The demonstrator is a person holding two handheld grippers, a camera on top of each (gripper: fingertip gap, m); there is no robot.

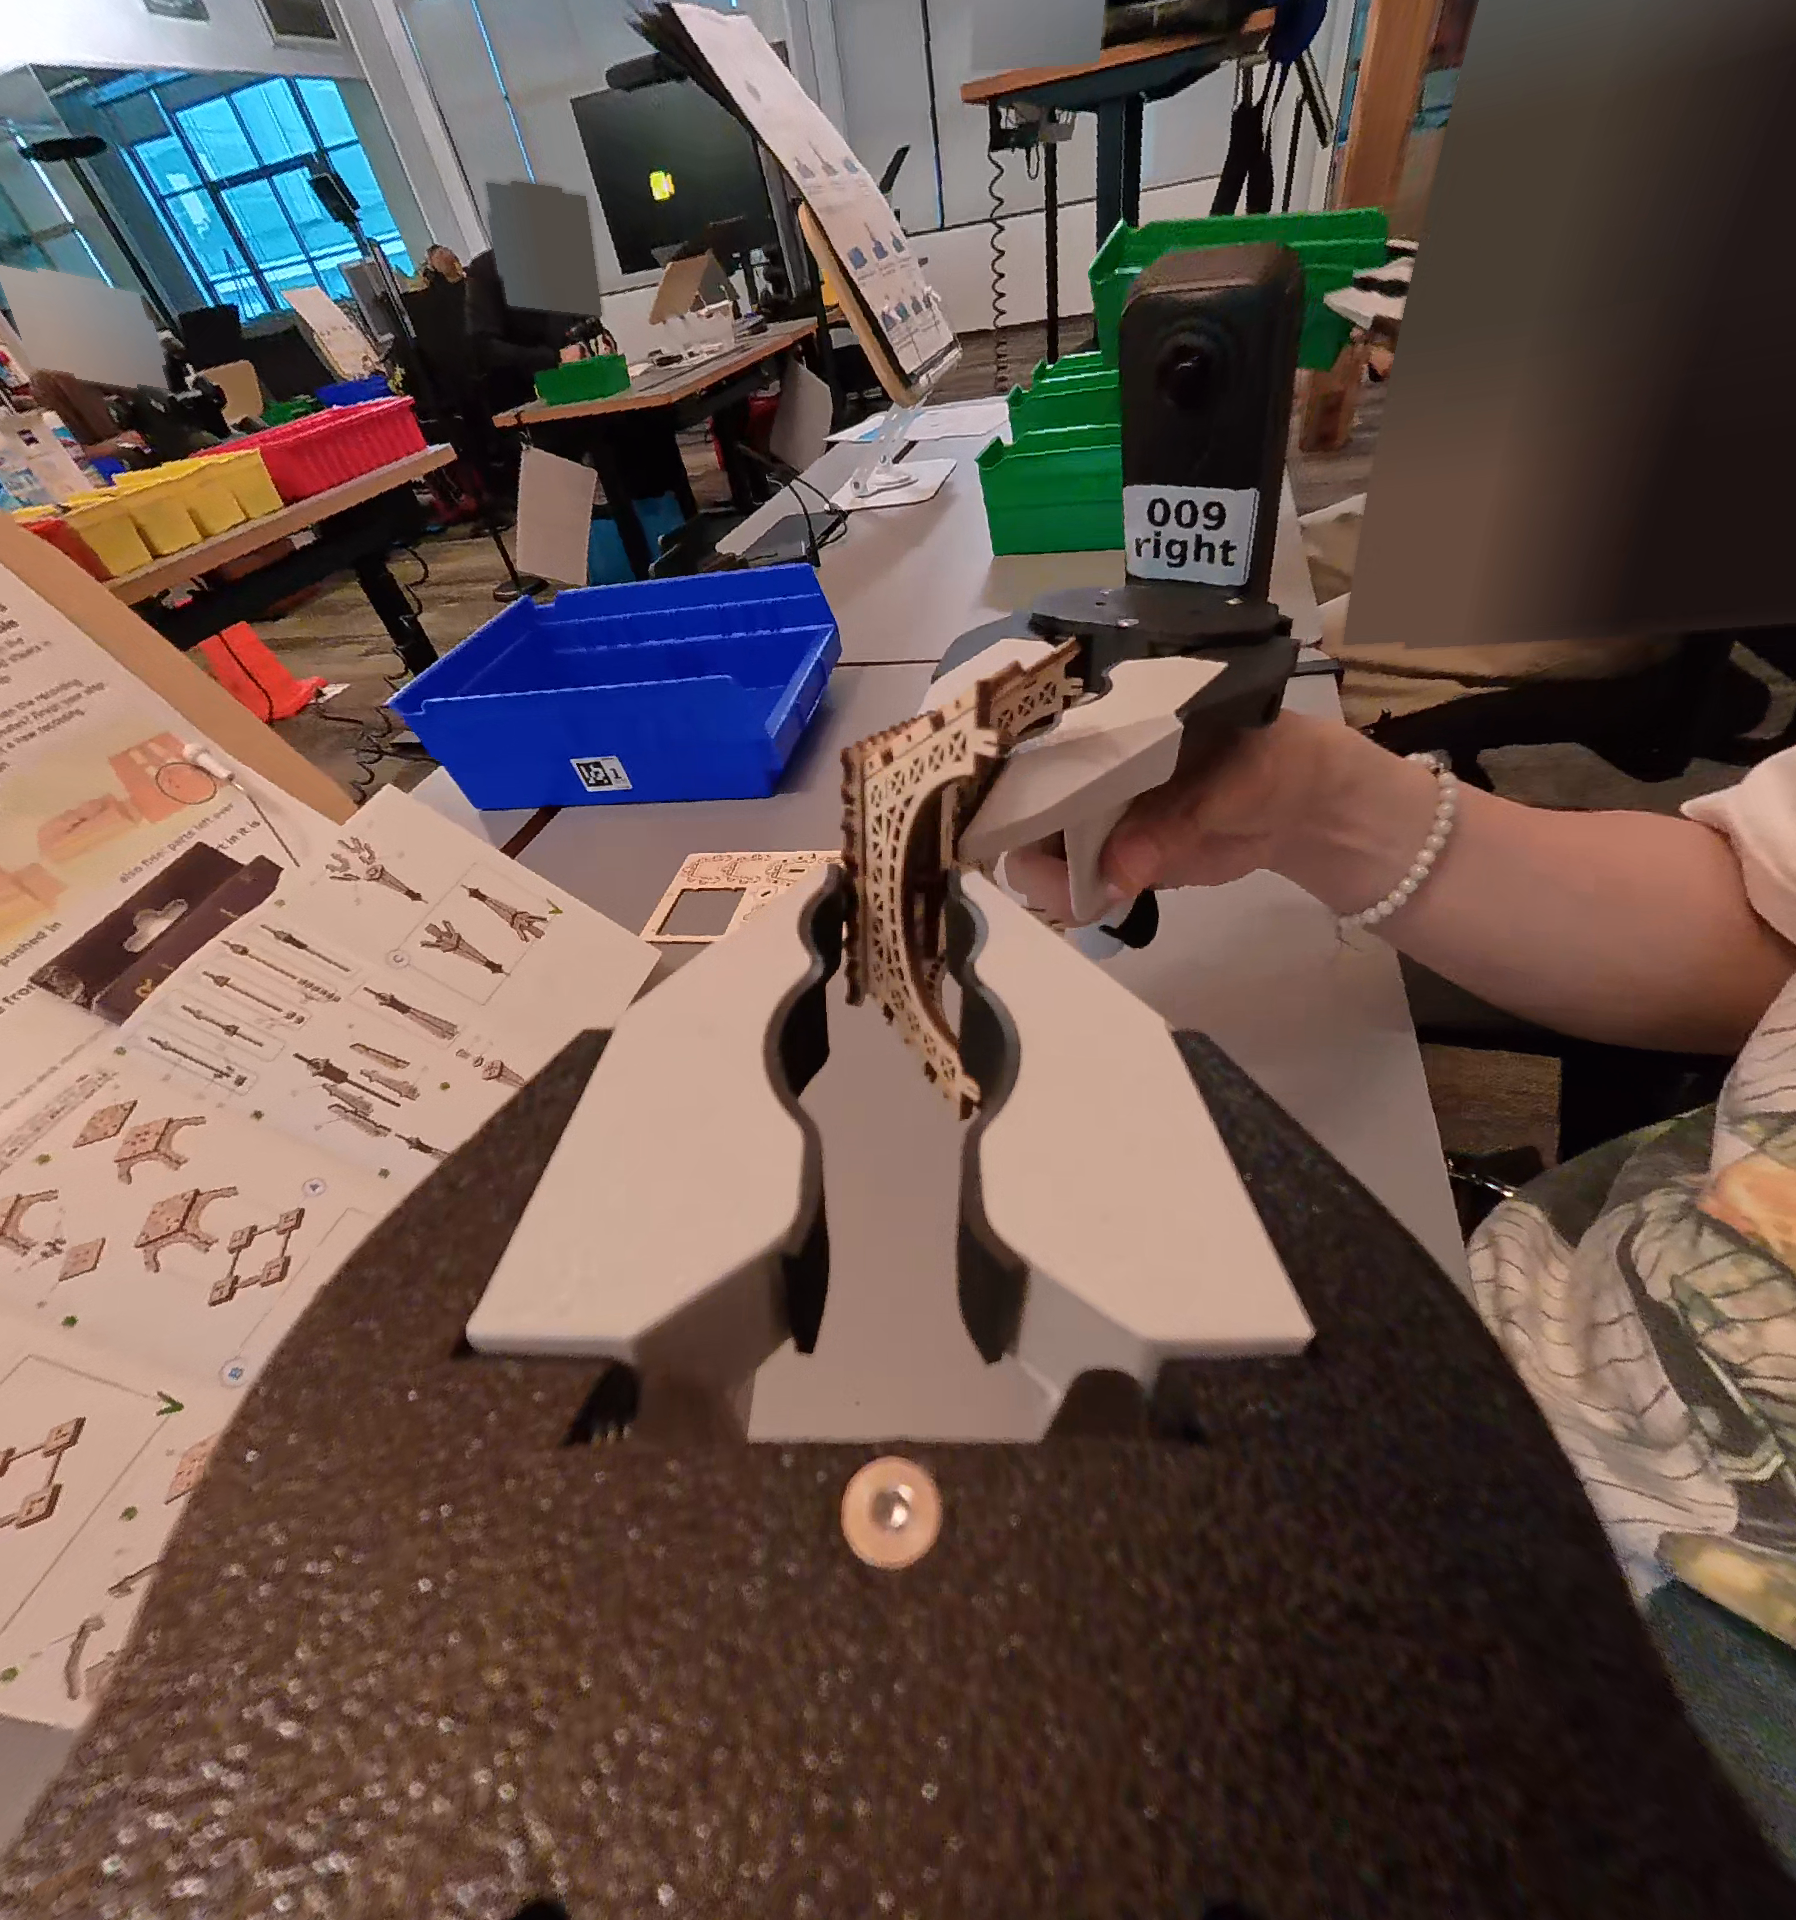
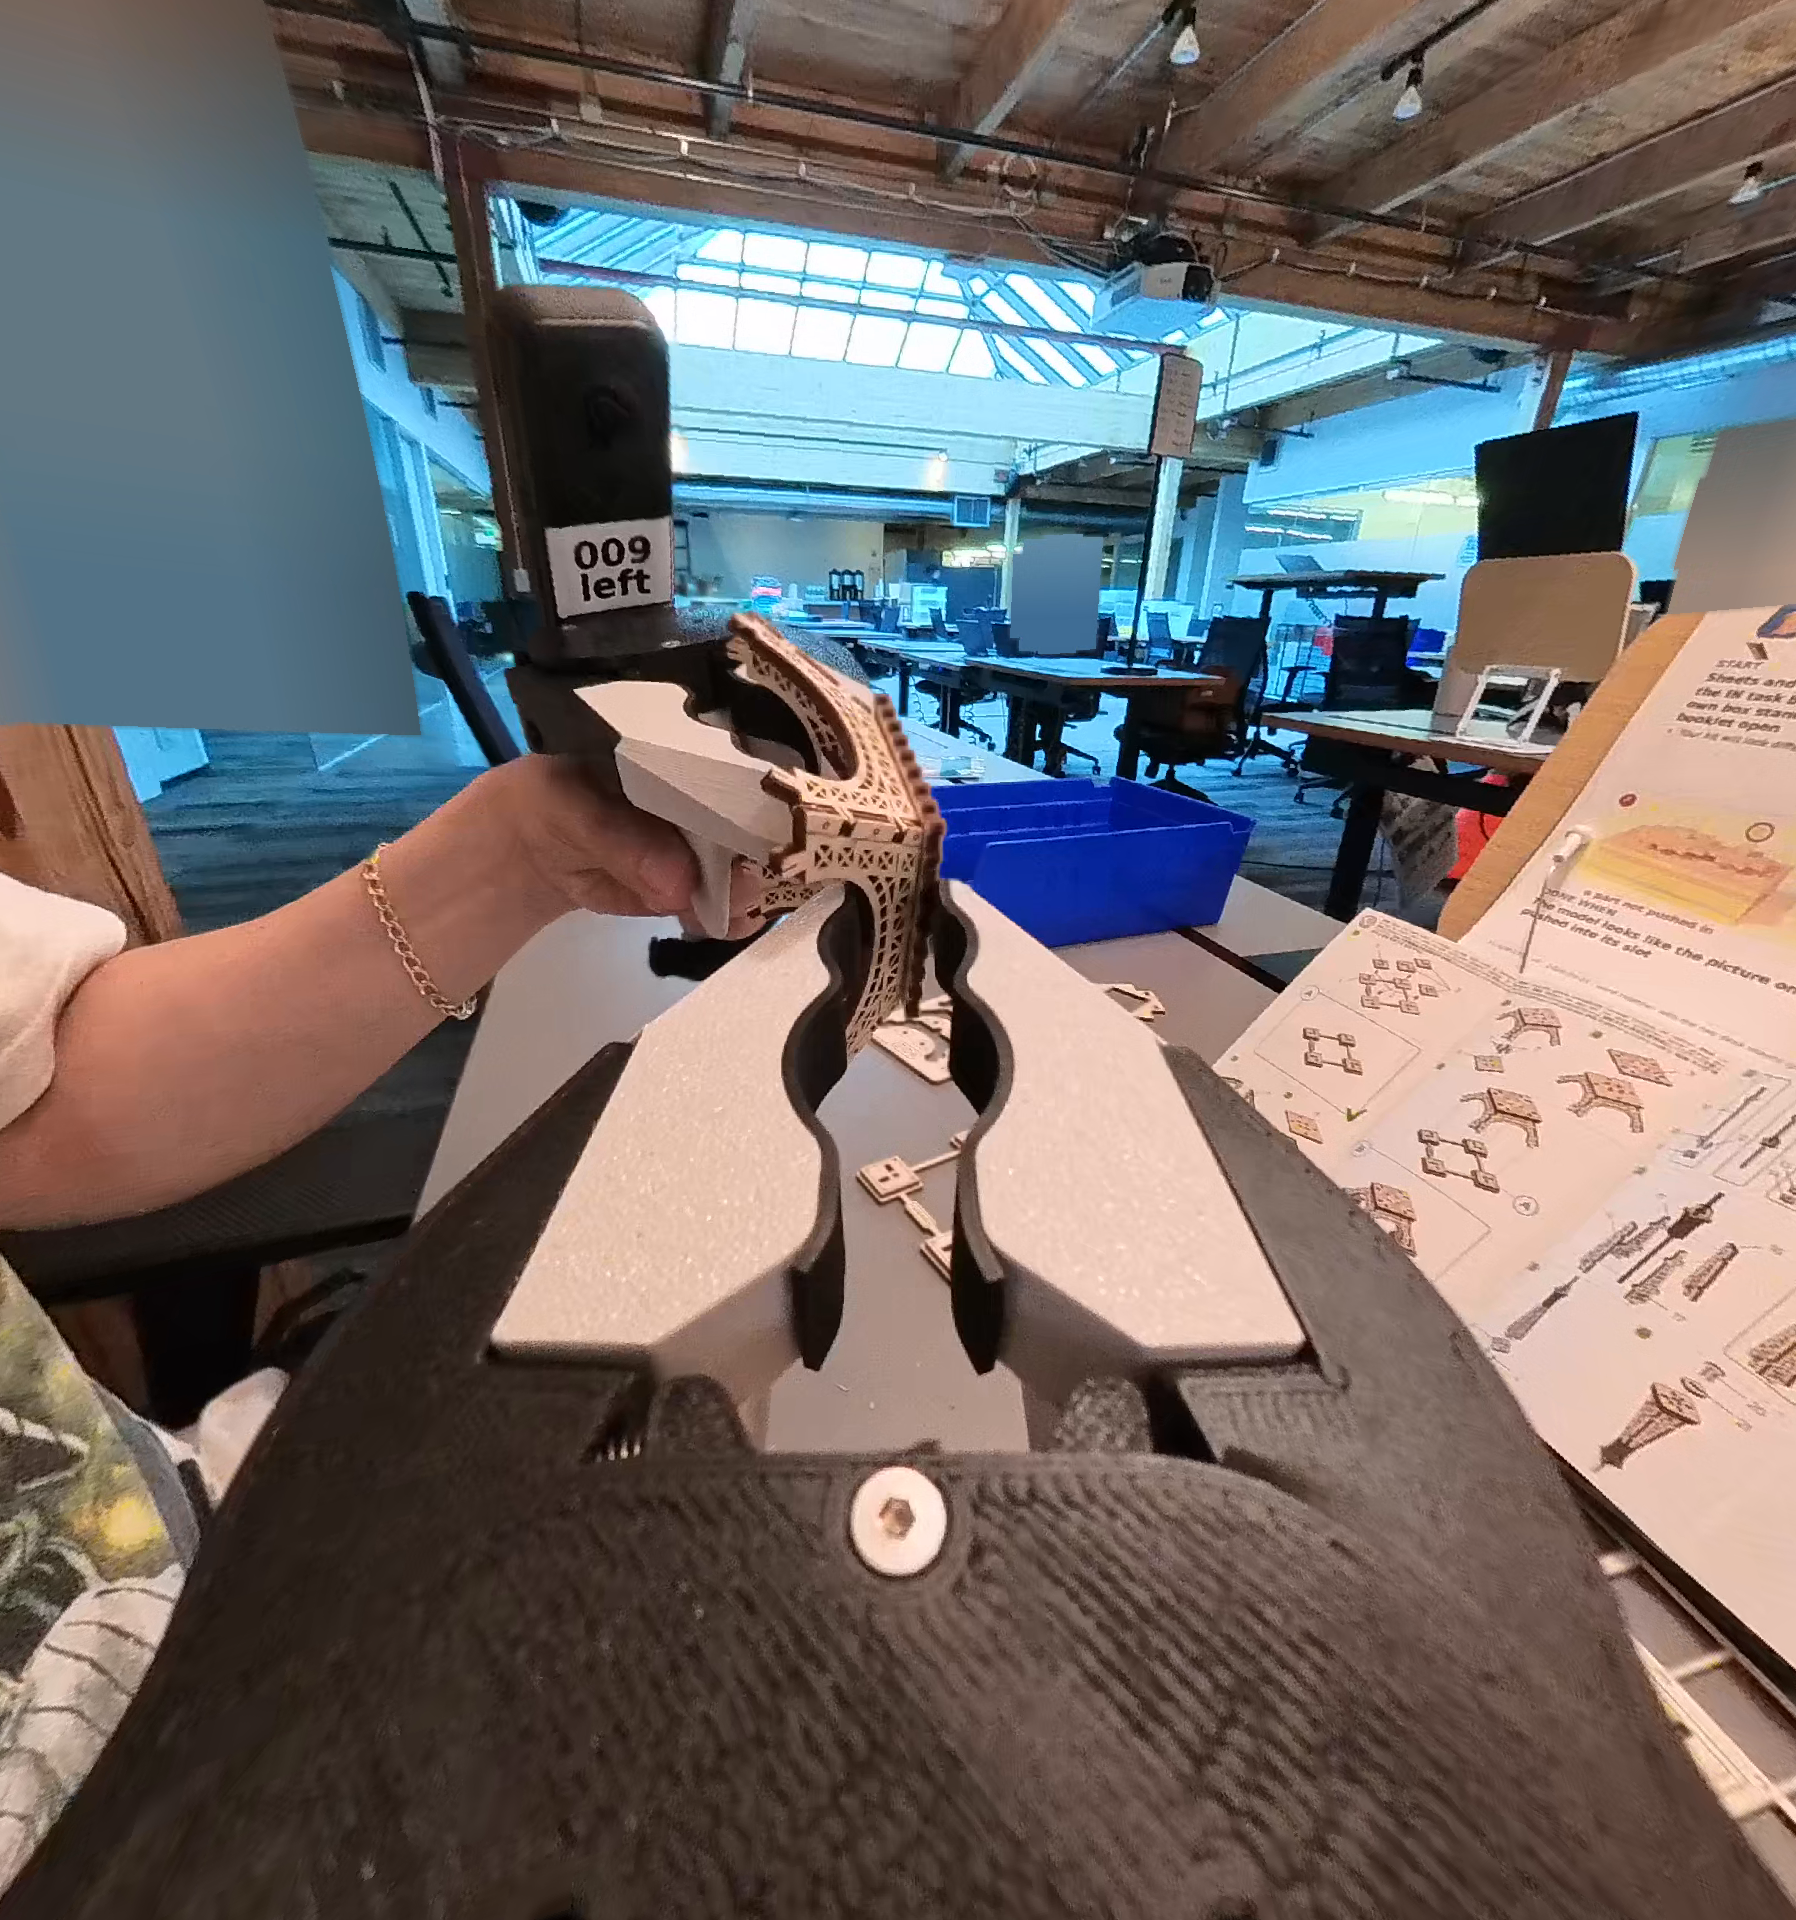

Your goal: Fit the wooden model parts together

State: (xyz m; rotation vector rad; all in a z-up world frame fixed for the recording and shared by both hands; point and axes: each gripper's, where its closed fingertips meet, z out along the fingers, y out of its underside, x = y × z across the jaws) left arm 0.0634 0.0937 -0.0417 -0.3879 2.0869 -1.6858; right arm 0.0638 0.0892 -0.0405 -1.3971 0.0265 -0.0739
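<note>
A wooden lattice model piece [image 1: 909, 914] with arched legs and a flat square plate is held in the air above the grey table [image 1: 1237, 987]. My left gripper [image 1: 894, 914] is shut on one arched leg near its fingertips. My right gripper [image 1: 1008, 727] comes in from the right and is shut on another leg. In the right wrist view, the right gripper [image 2: 894, 925] grips the model [image 2: 863, 821] from below, and the left gripper [image 2: 759, 774] holds it from the left. Both grippers face each other closely. The contact points are partly hidden by the lattice.
A blue bin [image 1: 624, 696] stands behind the model; it also shows in the right wrist view [image 2: 1081, 842]. Instruction sheets [image 1: 250, 1039] lie on the left. A punched wooden sheet [image 1: 717, 894] and loose wooden parts [image 2: 904, 1184] lie on the table. Green bins [image 1: 1060, 488] stand far right. The tips of both grippers are at nearly the same place.
</note>
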